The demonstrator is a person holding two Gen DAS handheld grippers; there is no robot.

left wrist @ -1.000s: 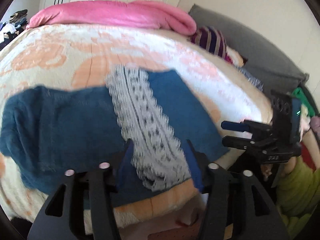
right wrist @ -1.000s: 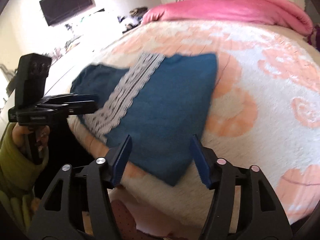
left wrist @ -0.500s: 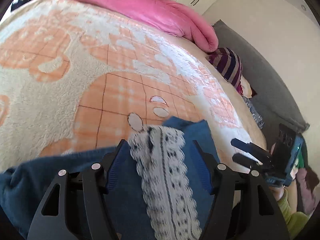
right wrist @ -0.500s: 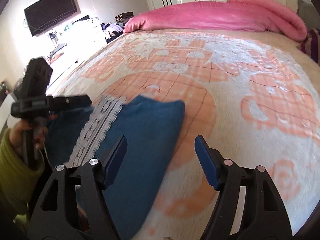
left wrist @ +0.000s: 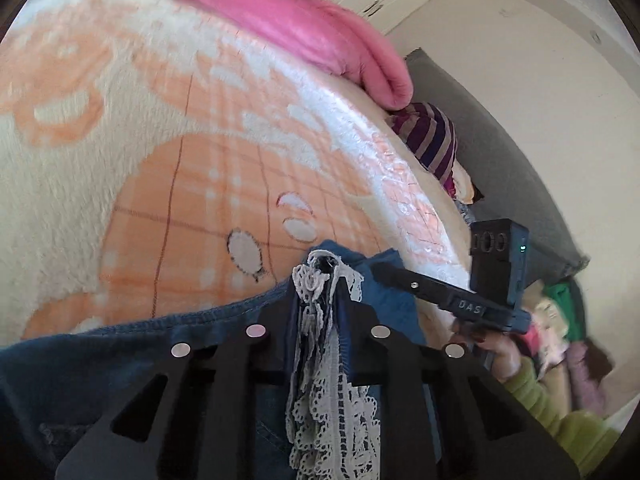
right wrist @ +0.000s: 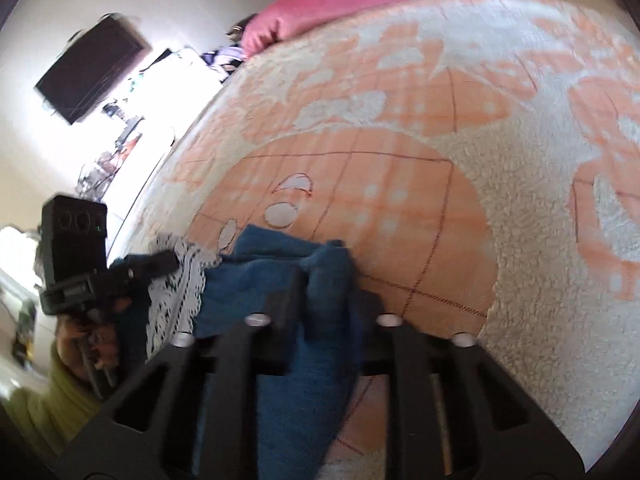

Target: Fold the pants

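The blue pants (left wrist: 120, 360) with a white lace side stripe (left wrist: 332, 400) lie on the orange and cream blanket (left wrist: 200, 180) at the bed's near edge. My left gripper (left wrist: 320, 276) is shut on the pants' end at the lace stripe. My right gripper (right wrist: 320, 276) is shut on the other corner of the same blue cloth (right wrist: 292, 256). The right gripper also shows in the left wrist view (left wrist: 452, 300), and the left gripper in the right wrist view (right wrist: 132, 268), close beside each other.
A pink duvet (left wrist: 300, 28) lies along the bed's far end. A striped purple item (left wrist: 432, 140) sits at the bed's right side by a grey headboard (left wrist: 520, 184). A wall TV (right wrist: 88, 68) and cluttered shelf are at the left.
Both grippers were open above the pants; they have moved down onto the pants' far end and closed on it, bunching the cloth.
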